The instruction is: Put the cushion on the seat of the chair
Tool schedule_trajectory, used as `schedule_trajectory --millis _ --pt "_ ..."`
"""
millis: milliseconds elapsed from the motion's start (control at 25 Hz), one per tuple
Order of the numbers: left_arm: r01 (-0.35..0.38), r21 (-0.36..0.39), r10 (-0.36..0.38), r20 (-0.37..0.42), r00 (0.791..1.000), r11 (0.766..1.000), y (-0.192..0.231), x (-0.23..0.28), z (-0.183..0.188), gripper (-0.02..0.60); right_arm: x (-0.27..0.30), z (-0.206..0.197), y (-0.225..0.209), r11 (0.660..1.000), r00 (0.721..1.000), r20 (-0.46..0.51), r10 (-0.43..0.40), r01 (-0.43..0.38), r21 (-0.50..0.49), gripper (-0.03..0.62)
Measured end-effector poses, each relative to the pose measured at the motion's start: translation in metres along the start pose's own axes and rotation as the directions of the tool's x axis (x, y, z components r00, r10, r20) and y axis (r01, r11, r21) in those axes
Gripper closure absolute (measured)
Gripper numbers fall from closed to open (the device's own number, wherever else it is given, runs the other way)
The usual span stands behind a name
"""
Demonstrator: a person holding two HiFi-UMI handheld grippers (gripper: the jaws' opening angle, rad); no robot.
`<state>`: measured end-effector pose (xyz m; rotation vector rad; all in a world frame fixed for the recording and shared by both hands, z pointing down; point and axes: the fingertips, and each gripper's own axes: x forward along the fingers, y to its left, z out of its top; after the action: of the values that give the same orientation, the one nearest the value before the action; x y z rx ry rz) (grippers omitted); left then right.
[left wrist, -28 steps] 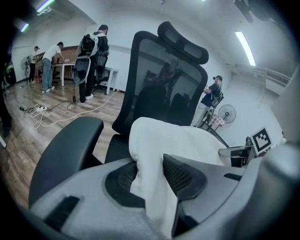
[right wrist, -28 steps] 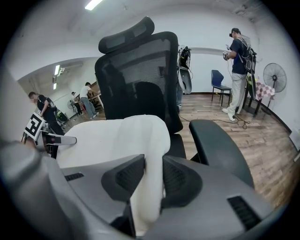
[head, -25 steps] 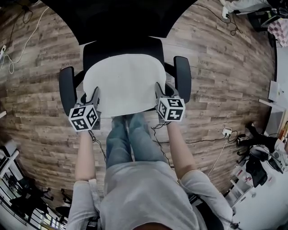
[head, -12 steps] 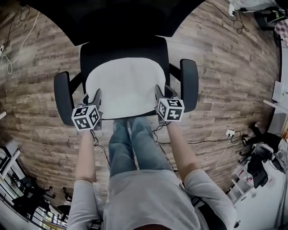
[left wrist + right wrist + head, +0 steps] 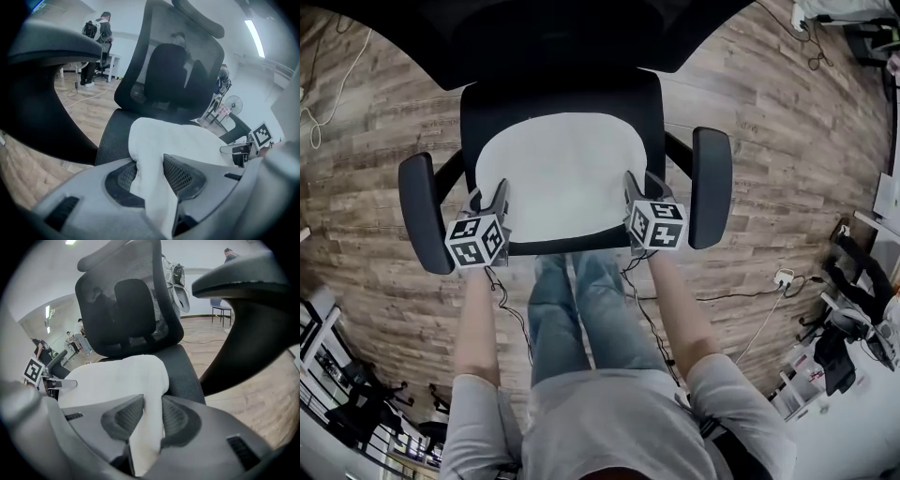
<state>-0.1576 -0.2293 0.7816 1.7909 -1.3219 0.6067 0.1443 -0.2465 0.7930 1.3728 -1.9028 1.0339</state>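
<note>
Currently: white cushion (image 5: 558, 178), frame centre, over the office chair seat (image 5: 562, 98). Its lower-left edge is pinched by the left gripper (image 5: 490, 199). The right gripper (image 5: 637, 187) jaws, just easing apart, have the lower-right edge between them. We should settle it flat, then release both together.

cushion (image 5: 558, 173): I see plain white, no print
chair (image 5: 562, 94): black, with mesh weave on seat and back
floor (image 5: 375, 281): I read brown wood-plank grain
jeans (image 5: 553, 309): faded blue
shirt (image 5: 609, 422): light grey
</note>
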Motion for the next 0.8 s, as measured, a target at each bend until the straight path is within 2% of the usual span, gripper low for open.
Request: schedule_trajectory --millis 360,520,720,800 --pt "-0.016 0.032 0.017 -0.035 0.999 0.999 0.009 0.014 -0.007 0.460 0.014 -0.006 -0.005 1.000 1.000 -0.029 0.010 -0.011 -0.022 0.493" --pt "-0.039 0.046 0.041 -0.047 0.998 0.998 0.016 0.018 -0.009 0.442 0.020 -0.008 -0.006 0.999 0.999 -0.039 0.001 -0.003 -0.036 0.490" --pt "-0.089 0.004 0.089 -0.038 0.995 0.996 0.024 0.018 -0.010 0.389 0.021 -0.009 -0.008 0.999 0.999 -0.040 -0.010 0.009 -0.045 0.485" --pt "-0.101 0.009 0.102 -0.030 0.994 0.995 0.027 0.017 -0.012 0.374 0.021 -0.009 -0.008 0.999 0.999 -0.033 -0.018 0.016 -0.051 0.480"
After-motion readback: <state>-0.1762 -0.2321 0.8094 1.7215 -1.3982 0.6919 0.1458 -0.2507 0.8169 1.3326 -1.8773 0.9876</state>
